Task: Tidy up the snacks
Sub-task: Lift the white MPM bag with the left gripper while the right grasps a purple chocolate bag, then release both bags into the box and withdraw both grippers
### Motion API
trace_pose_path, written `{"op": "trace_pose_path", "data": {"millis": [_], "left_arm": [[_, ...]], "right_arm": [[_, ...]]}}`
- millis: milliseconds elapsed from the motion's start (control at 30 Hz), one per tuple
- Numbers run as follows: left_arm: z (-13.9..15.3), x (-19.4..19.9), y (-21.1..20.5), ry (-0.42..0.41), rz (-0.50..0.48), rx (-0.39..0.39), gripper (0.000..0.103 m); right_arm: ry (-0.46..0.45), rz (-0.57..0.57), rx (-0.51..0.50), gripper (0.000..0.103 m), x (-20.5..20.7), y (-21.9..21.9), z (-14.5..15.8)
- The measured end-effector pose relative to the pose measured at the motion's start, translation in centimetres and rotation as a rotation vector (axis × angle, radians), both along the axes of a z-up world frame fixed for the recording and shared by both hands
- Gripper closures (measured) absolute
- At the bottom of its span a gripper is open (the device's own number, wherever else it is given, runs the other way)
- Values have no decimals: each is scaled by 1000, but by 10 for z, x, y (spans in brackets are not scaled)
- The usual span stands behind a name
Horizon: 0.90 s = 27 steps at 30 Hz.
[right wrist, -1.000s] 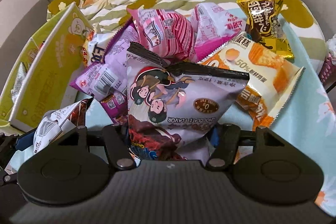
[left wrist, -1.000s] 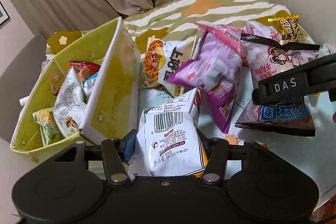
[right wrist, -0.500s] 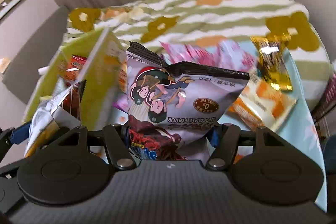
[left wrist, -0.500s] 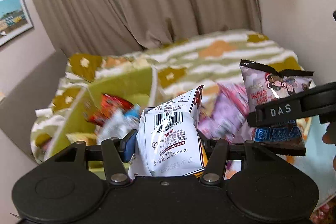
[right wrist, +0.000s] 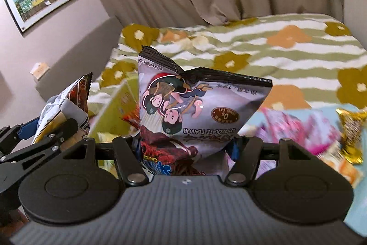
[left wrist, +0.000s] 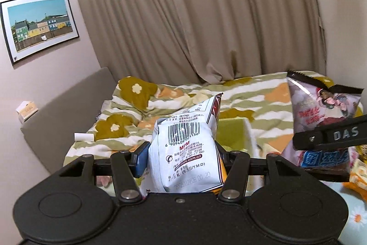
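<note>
The left gripper (left wrist: 183,160) is held up and level, looking across the bed toward the curtains, its two fingers clamped on the sides of a white snack bag (left wrist: 187,153) that stands upright between them. The bag's back faces the camera, showing a barcode with the digits 6 909409 023136, red letters "MPM", a web address ending ".com.cn", "(Y.M.D)" and a faint stamped date. The right gripper (right wrist: 187,146) is raised beside it, also pointing at the bed, its fingers closed on a pale purple snack bag (right wrist: 197,107) with a black crimped top. Seen upside down, that bag carries two cartoon children, "CHOCOLATE FLAVOR" and a brown oval reading "TRANS FAT 0g". In the left view the right gripper's finger bears the letters "DAS". Below and between the two bags sits a yellow-green box (left wrist: 231,134), its wall visible behind both. To the right, blurred pink and gold packets (right wrist: 298,128) lie on a light blue cloth (right wrist: 357,206). Beyond are the flowered striped blanket (right wrist: 286,47), beige curtains (left wrist: 206,15) and a framed picture (left wrist: 39,25) of coloured houses.
</note>
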<state>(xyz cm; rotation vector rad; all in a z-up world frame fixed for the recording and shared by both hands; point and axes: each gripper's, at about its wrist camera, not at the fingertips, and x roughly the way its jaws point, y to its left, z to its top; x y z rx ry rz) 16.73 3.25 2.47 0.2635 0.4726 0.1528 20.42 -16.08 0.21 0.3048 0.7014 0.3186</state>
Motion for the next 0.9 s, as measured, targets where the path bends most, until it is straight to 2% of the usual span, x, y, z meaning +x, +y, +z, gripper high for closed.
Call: {"op": "trace_pose_path", "data": {"millis": [133,300,467,633,667,733,767,800,900], "left_arm": [[3,30,35,7,-4,-1,43],[-3,70,66,42,-57,-20,43],[-25,109,84,114,-137,-50,43],[-50,138,96,189,-207,-92,42],[-54,142,99,202,-214,-98,40],[-60,147,103,227,-224,-115,25],[-61,147,105,232,-228,-125,9],[-61,145,107,227,-236,-136,1],[-60,140,111,222,-254,-150,0]], "right_arm": [[-14,-9,-6,24,27,35,10],[6,-34,-35,24,59,76,12],[59,-89,-73,24,88,108,0],[110,-161,-104,24,100,122,-17],[119,-173,-108,24,102,125,-20],[140,-195,-110,24,106,127,-26],[150,-201,-112,24,107,129,-29],[157,-205,-116,24,109,130,-30],[168,-208,-130,24,113,133,-34]]}}
